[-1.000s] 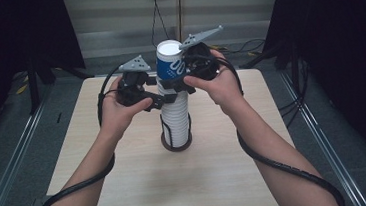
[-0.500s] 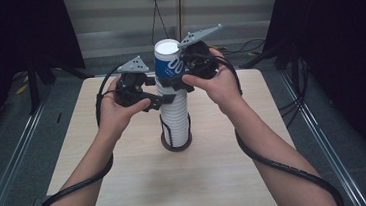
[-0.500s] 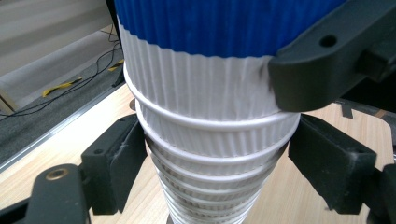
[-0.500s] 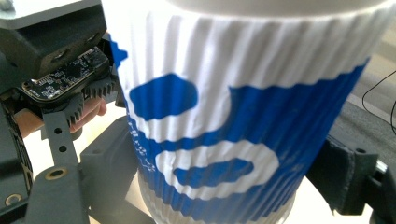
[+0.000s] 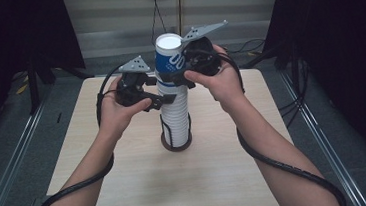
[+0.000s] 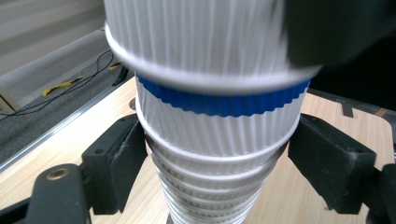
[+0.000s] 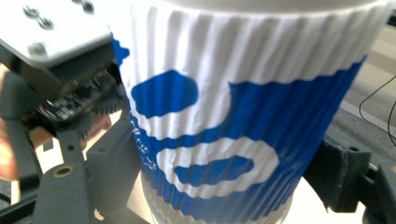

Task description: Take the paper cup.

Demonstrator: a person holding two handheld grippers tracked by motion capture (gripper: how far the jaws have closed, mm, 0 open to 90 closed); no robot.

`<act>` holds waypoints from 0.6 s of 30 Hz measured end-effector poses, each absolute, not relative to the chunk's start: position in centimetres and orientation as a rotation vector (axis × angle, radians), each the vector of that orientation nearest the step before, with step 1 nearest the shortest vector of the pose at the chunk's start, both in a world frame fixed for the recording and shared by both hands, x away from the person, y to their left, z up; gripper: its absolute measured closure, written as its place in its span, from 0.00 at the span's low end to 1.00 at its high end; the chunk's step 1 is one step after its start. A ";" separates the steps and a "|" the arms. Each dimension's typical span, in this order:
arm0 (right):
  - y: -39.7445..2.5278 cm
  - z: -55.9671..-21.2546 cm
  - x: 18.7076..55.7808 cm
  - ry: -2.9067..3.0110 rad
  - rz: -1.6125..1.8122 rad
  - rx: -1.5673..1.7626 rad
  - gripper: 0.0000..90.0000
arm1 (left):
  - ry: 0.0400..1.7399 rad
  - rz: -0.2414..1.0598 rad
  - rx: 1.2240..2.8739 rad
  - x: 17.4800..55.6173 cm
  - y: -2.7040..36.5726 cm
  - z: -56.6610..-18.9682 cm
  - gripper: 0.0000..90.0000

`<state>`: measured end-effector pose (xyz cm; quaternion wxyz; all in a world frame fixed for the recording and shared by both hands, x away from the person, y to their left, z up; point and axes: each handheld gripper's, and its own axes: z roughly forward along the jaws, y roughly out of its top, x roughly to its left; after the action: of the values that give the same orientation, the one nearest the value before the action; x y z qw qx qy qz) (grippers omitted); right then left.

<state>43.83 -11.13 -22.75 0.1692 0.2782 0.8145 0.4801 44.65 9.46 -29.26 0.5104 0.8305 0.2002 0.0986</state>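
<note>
Standing on the middle of the wooden worktop [image 5: 128, 188] is a tall stack of ribbed paper cups [image 5: 174, 114], seated in a dark round base [image 5: 177, 144] with thin wire uprights around its foot. The left gripper [image 5: 163, 99] comes in from the side and clamps the stack about halfway up; in the left gripper view its two black jaws press against the white ribbed wall on either side, just under a rolled rim and a blue band.

Higher up, the right gripper [image 5: 169, 77] grasps the top cup [image 5: 167, 54], the blue and white one with the open white mouth. In the right gripper view the jaws sit against both flanks of that cup [image 7: 243, 140], its blue lettering facing the camera, and the left gripper's grey plate [image 7: 51, 28] shows close by at the upper left. The top cup rides a little above the rest of the stack, its lower part still inside the cup beneath.

Both forearms reach in from the near edge, and a black cable [image 5: 287, 166] trails back along each one.
</note>
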 end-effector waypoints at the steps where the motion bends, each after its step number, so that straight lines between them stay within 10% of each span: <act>1: -11.2 -22.5 43.8 2.312 1.368 0.787 0.24 | 0.482 0.238 2.001 44.7 9.5 -29.3 0.22; 18: -11.4 -21.3 43.7 2.307 1.377 0.777 0.24 | 0.493 0.226 1.992 44.8 9.6 -29.3 0.22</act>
<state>43.66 -11.43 -21.33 0.1714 0.2735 0.8127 0.4850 44.80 9.64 -29.32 0.5127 0.8284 0.2049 0.0939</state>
